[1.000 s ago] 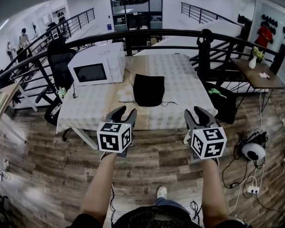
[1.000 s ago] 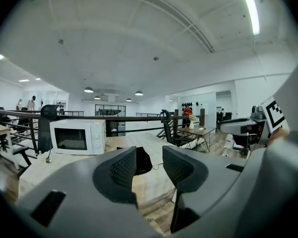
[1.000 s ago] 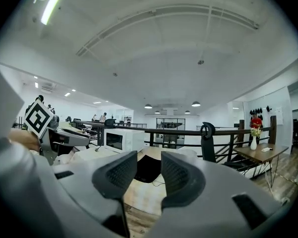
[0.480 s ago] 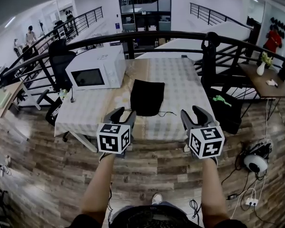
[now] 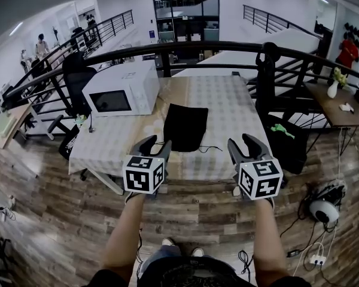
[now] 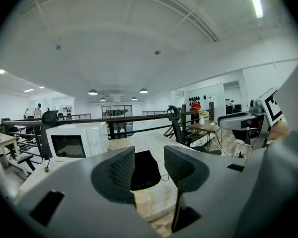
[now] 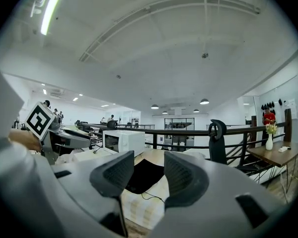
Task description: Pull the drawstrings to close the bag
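left gripper and right gripper held short of the table, jaws spread, just opened wider, nothing between them. black bag lies mid-table, drawstrings slack. approach step; next likely: reach in, pinch one string each.

Our left gripper, whose empty jaws have just been opening, faces the black drawstring bag on the table; a microwave stands far left.
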